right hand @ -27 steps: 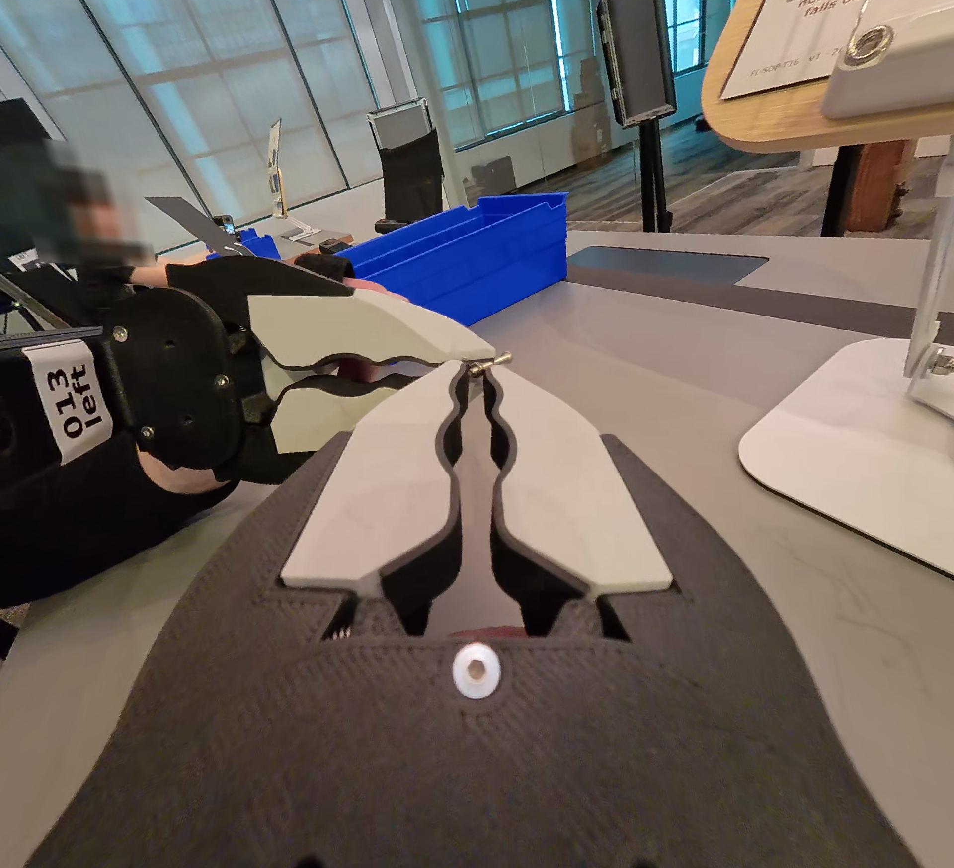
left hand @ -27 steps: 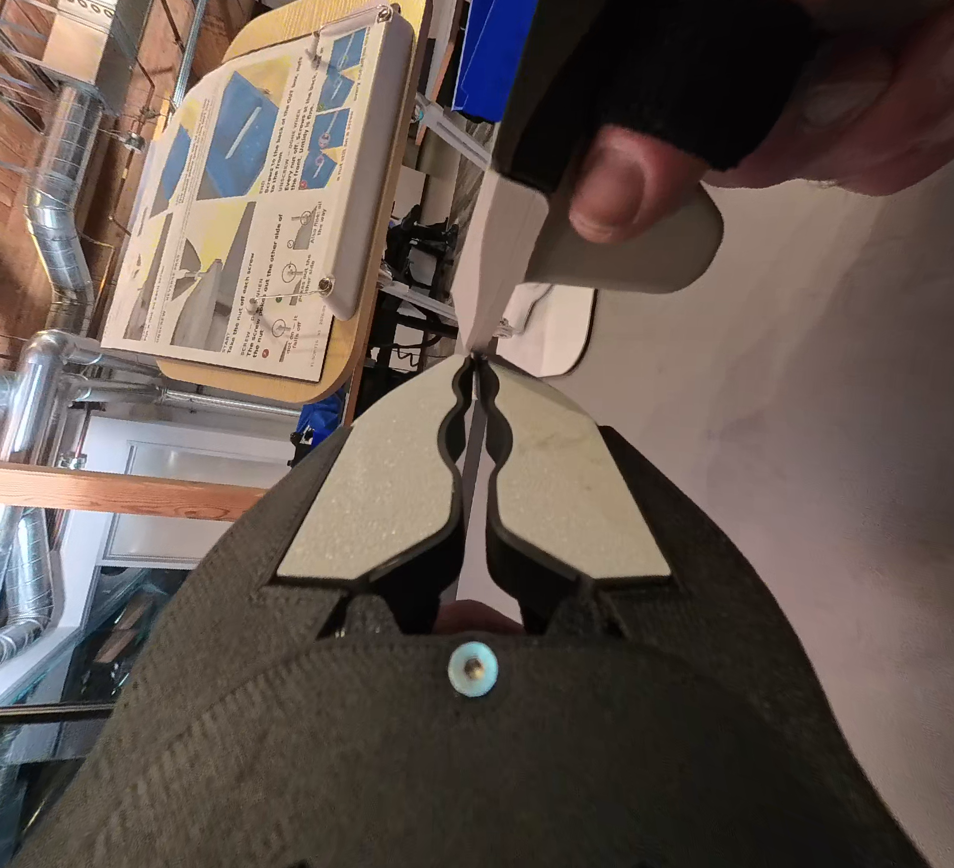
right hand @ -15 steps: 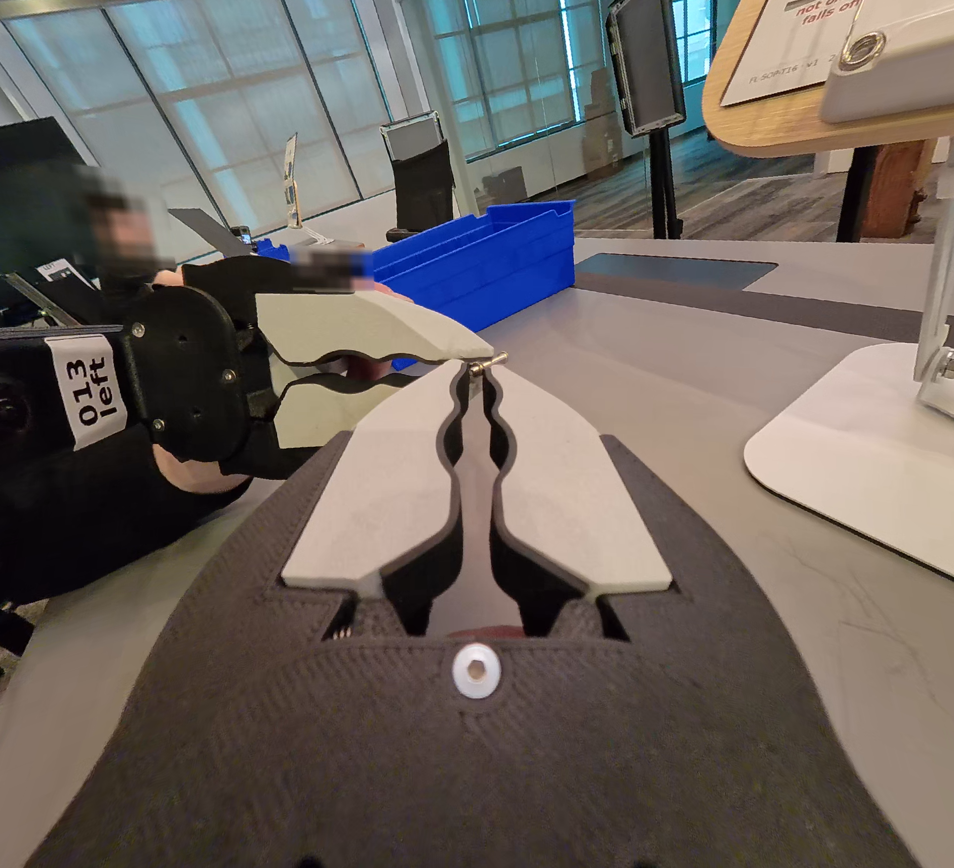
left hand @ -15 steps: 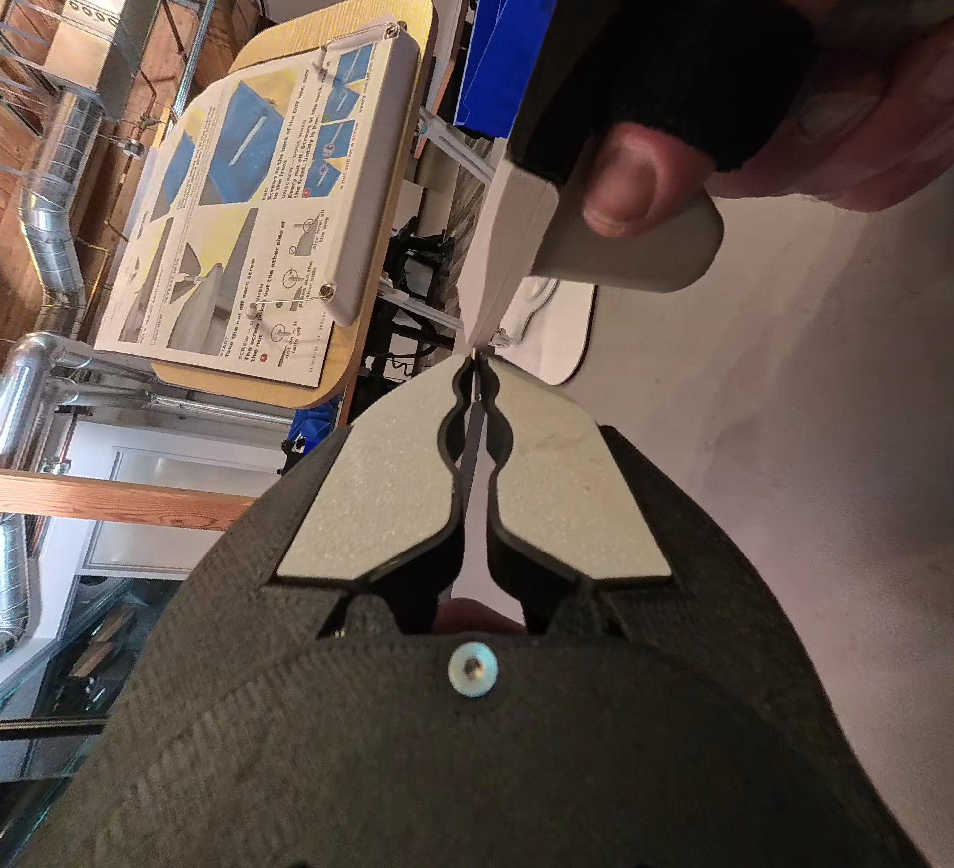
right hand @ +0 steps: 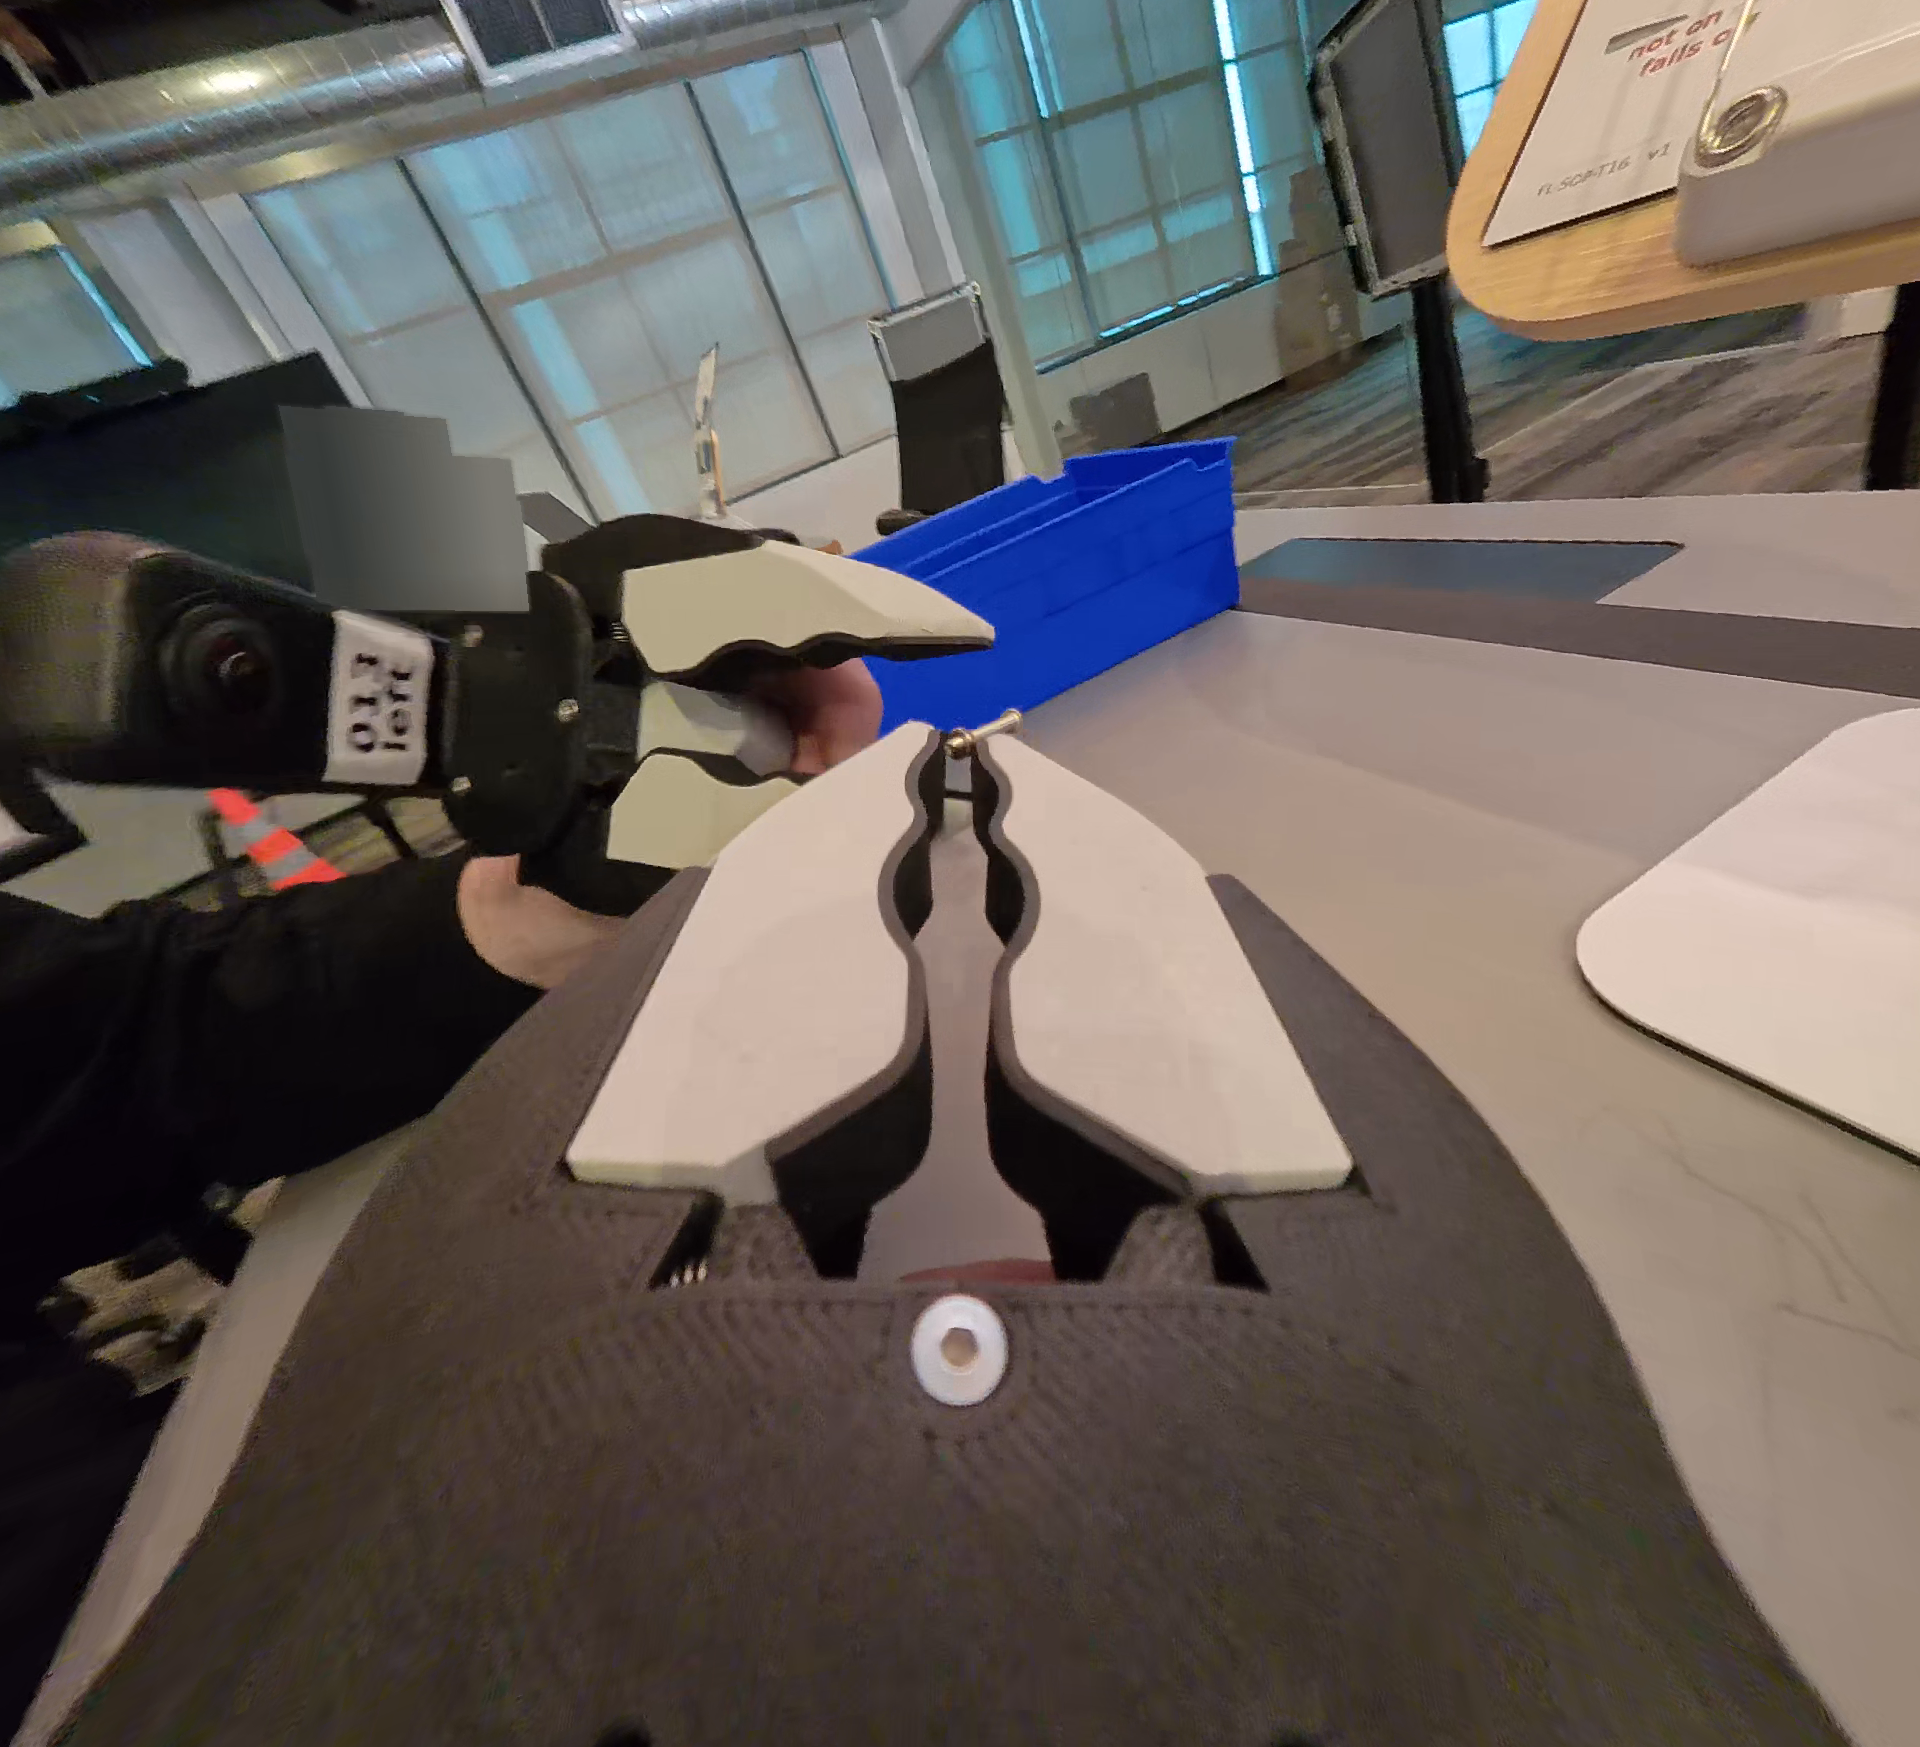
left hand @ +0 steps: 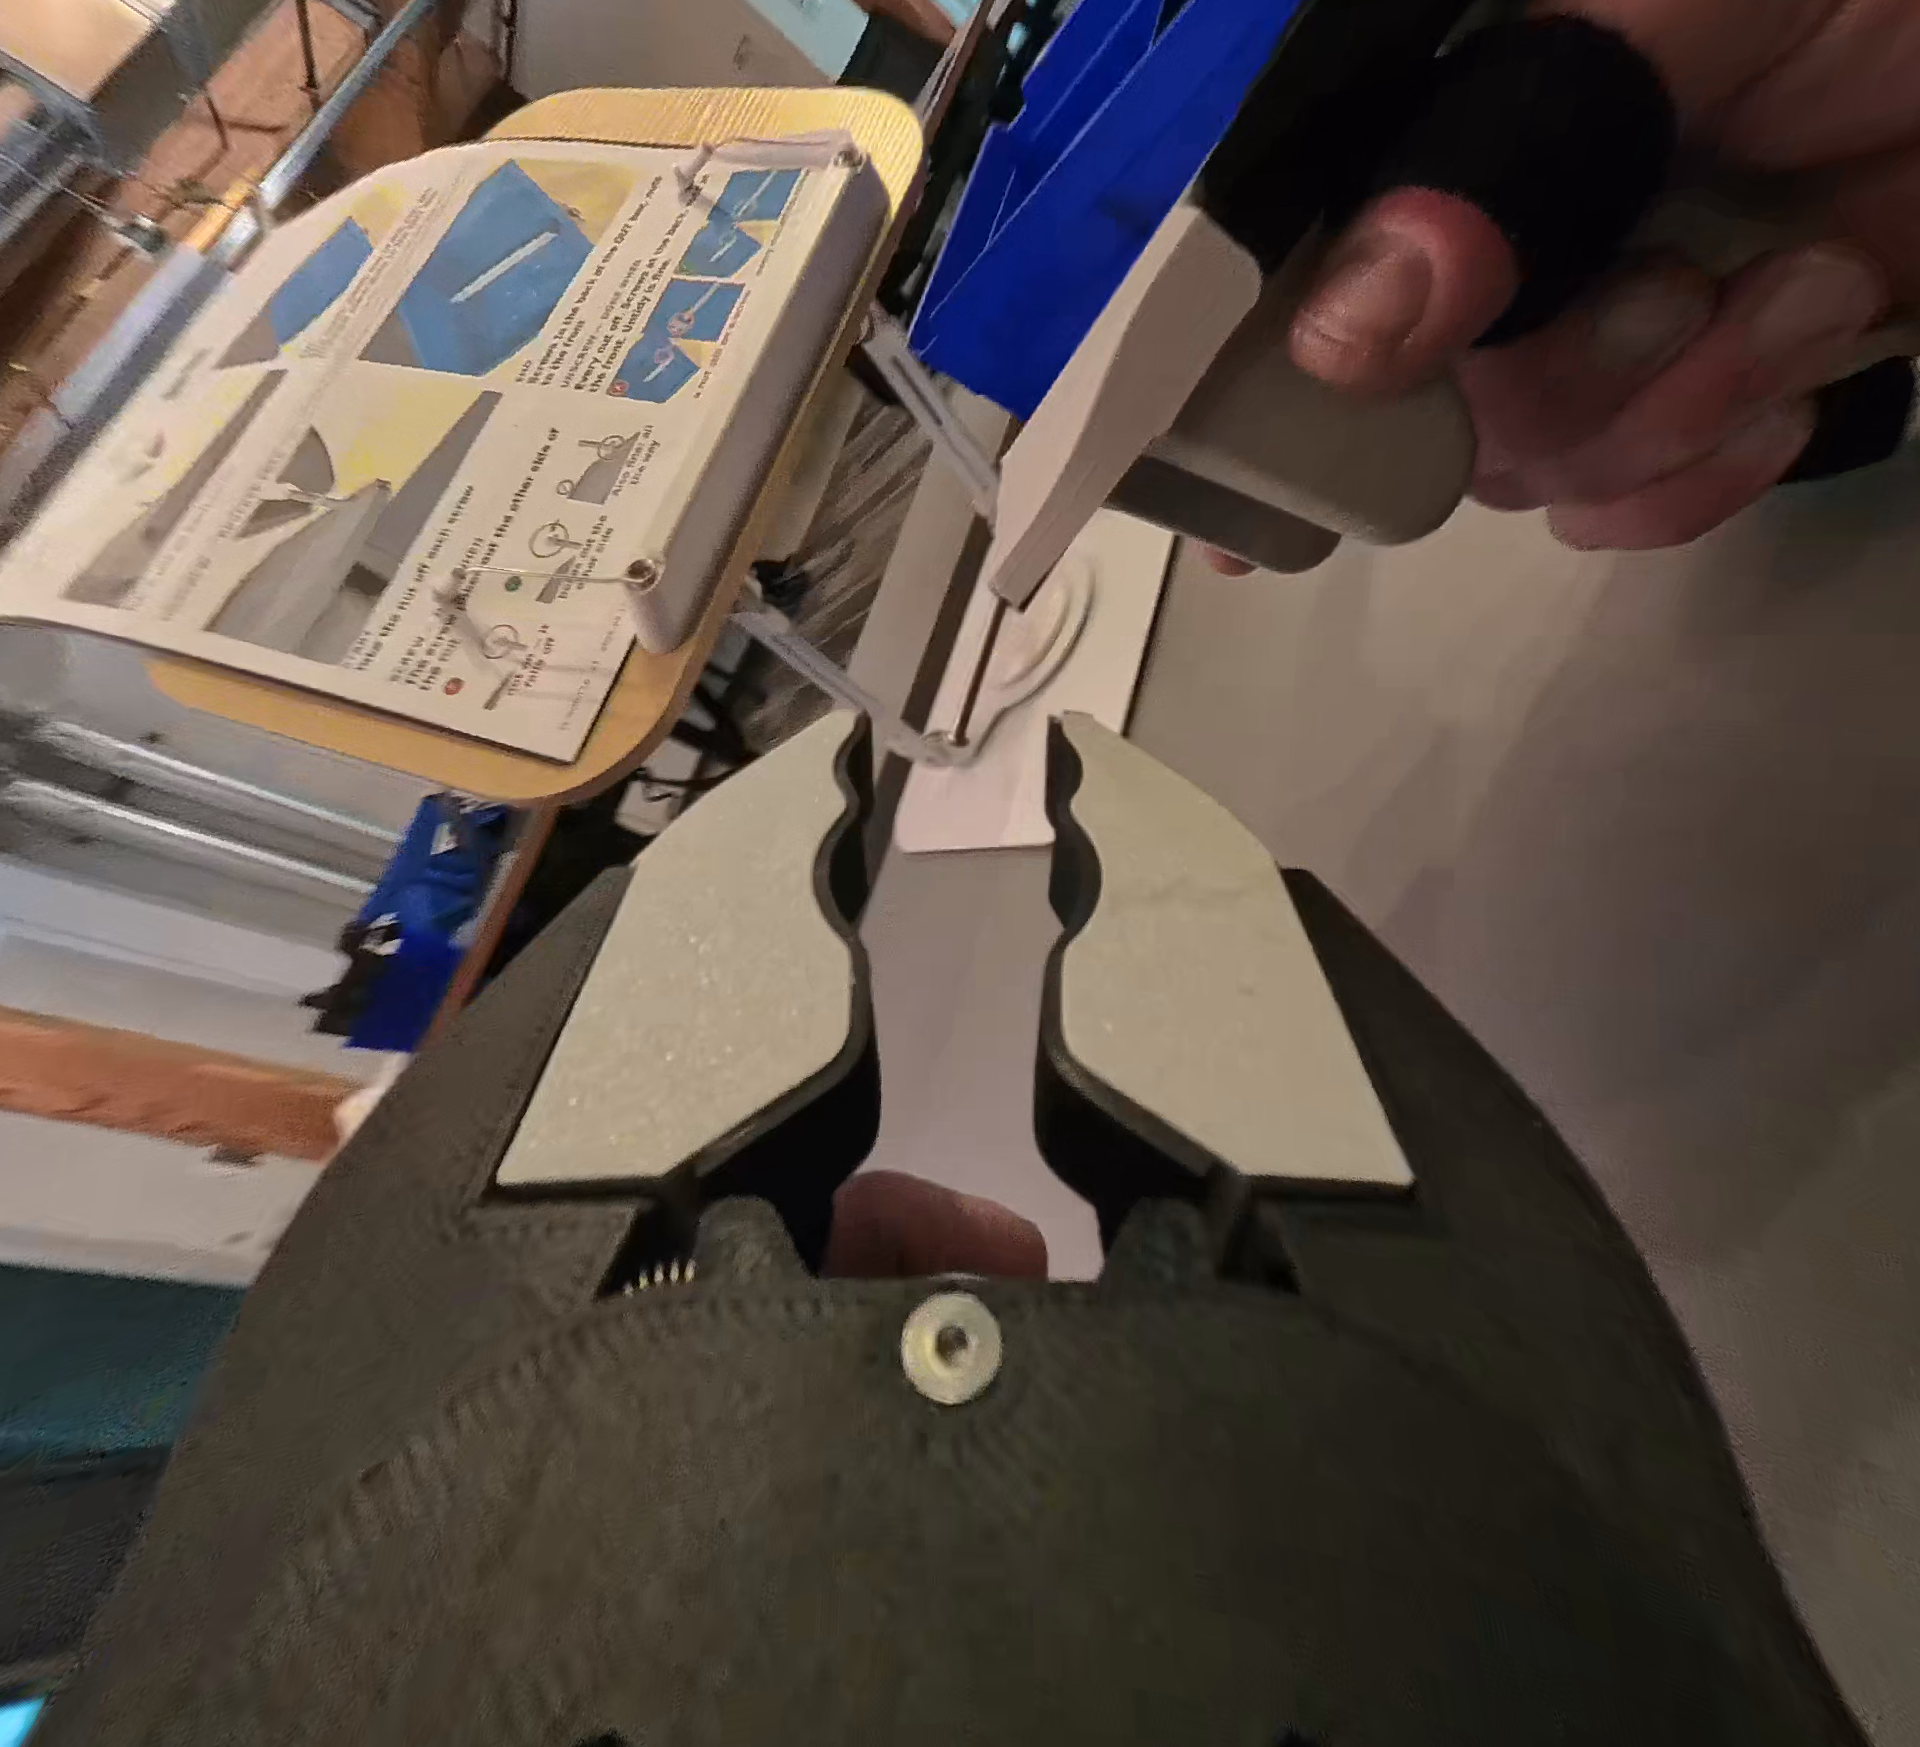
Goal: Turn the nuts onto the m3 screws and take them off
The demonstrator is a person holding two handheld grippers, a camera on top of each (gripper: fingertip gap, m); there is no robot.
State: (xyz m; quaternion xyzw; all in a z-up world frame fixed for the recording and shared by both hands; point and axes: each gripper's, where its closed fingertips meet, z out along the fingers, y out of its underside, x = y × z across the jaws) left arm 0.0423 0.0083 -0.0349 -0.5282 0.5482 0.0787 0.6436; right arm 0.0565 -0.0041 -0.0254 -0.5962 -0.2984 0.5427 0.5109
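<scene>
My right gripper (right hand: 956,750) is shut on a small screw (right hand: 984,731) that lies crosswise in its tips, above the grey table (right hand: 1403,762). The screw's left end carries a brassy piece; I cannot tell if it is the nut. My left gripper (right hand: 873,700) is open and empty, to the left of the screw and apart from it. In the left wrist view the left gripper (left hand: 961,741) is wide open, and the right gripper (left hand: 1013,585) hangs above and ahead of it, held by a hand (left hand: 1558,326). The screw is too small to make out there.
A blue bin (right hand: 1091,575) stands on the table behind the grippers and also shows in the left wrist view (left hand: 1091,170). An instruction board (left hand: 468,409) on a wooden panel rises from a white base plate (right hand: 1787,949) at the right.
My left gripper was shut at the screw's end; it has opened and drawn back from it. The right gripper stays shut on the screw.
</scene>
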